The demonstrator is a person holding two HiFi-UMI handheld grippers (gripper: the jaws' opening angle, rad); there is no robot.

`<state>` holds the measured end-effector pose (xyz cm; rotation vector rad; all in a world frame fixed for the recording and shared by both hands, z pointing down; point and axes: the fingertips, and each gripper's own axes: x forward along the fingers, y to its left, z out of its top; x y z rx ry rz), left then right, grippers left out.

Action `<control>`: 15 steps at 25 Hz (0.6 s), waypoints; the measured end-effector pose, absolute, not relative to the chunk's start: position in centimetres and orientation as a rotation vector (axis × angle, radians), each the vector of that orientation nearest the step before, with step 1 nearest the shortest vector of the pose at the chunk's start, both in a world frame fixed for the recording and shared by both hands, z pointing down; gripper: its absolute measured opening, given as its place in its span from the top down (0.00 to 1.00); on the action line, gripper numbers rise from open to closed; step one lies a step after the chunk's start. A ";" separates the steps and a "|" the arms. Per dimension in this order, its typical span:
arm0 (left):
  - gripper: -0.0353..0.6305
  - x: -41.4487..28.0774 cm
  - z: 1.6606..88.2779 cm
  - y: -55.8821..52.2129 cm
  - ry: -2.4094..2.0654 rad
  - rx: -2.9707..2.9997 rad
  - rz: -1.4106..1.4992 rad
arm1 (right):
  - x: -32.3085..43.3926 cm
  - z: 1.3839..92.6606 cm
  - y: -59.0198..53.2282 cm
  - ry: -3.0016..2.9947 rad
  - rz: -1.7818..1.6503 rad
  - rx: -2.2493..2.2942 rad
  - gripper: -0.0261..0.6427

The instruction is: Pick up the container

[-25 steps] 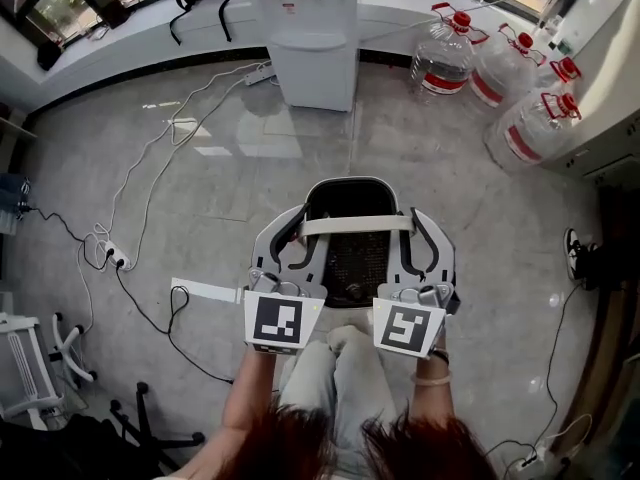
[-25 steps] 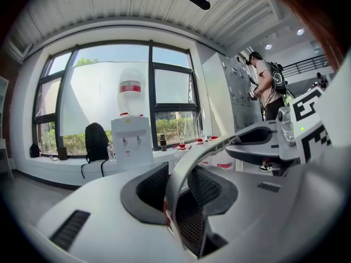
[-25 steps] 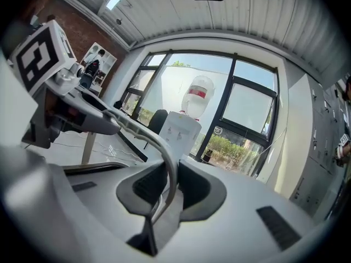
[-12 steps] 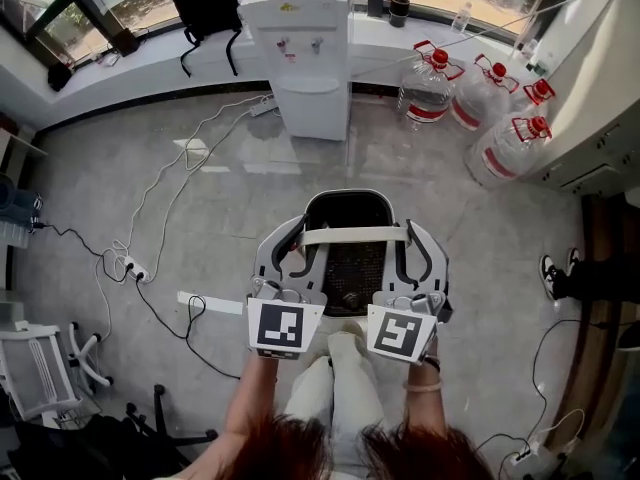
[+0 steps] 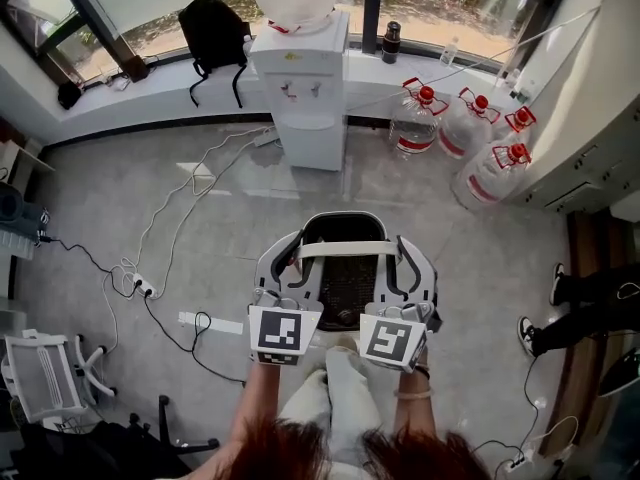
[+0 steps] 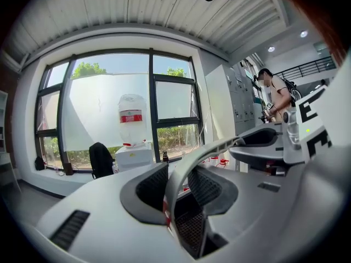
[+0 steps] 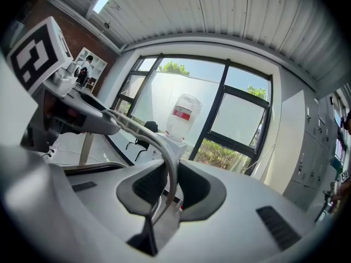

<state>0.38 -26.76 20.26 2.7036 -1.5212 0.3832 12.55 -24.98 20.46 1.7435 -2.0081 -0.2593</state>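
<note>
The container [image 5: 346, 263] is a grey bin with a black mesh inside and a pale bar across its top. It hangs above the floor in front of me, between both grippers. My left gripper [image 5: 280, 296] is shut on its near left rim. In the left gripper view the black pads [image 6: 149, 188] press a thin grey rim strip [image 6: 174, 179]. My right gripper [image 5: 408, 308] is shut on the near right rim. There a curved grey strip [image 7: 169, 171] runs between its pads [image 7: 143, 188]. The container's bottom is hidden.
A white water dispenser [image 5: 300, 78] stands by the window, with several water jugs [image 5: 460, 133] to its right. Cables [image 5: 150, 268] trail over the tiled floor at left. A white chair [image 5: 45, 373] is at lower left, and a person's legs [image 5: 590, 308] at right.
The floor, dispenser and jugs now look smaller and lower in the head view, as if seen from higher up. Both grippers have kept their hold on the container.
</note>
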 end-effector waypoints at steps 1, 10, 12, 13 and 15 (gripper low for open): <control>0.78 0.4 19.7 -26.6 -1.523 2.704 0.379 | 12.6 19.9 -24.8 -2.009 -0.263 1.745 0.85; 0.78 1.6 15.4 -25.4 -1.534 2.732 0.382 | 13.7 15.7 -23.5 -2.047 -0.262 1.773 0.85; 0.77 1.7 14.3 -24.9 -1.552 2.734 0.377 | 13.8 14.7 -23.2 -2.077 -0.260 1.775 0.84; 0.78 1.7 13.8 -24.7 -1.559 2.734 0.376 | 13.8 14.2 -23.1 -2.090 -0.266 1.777 0.84; 0.77 1.7 12.8 -24.4 -1.570 2.730 0.369 | 14.0 13.3 -22.9 -2.101 -0.287 1.781 0.84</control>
